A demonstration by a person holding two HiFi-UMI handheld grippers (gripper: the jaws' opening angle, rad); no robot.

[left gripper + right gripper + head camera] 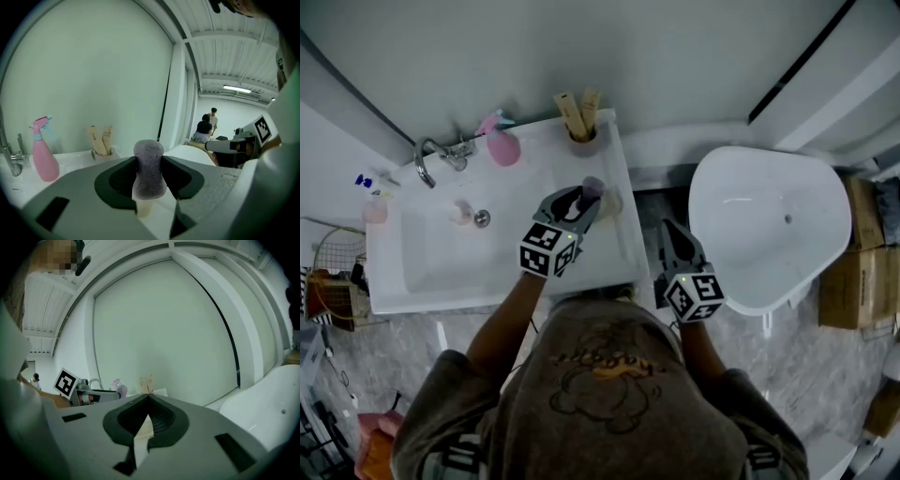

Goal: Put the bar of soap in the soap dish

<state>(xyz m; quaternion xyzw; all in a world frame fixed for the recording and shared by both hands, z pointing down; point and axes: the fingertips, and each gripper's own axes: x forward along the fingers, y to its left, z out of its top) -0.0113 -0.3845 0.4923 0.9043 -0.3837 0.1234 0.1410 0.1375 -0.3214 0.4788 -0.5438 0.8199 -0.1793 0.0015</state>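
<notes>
One step done, one left. Left gripper (588, 199) jaws pinch purple soap bar (149, 164) upright, just above cream soap dish (614, 203) at 3 o'clock edge of sink (431, 272); contact unclear. Remaining: lower, release. Right gripper (149, 397) jaws pressed together, empty, at 4 o'clock.

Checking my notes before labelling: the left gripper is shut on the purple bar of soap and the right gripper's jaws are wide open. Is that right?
Not quite. The left gripper is shut on the purple bar of soap, but the right gripper has its jaws closed together with nothing between them; the right gripper view shows it.
</notes>
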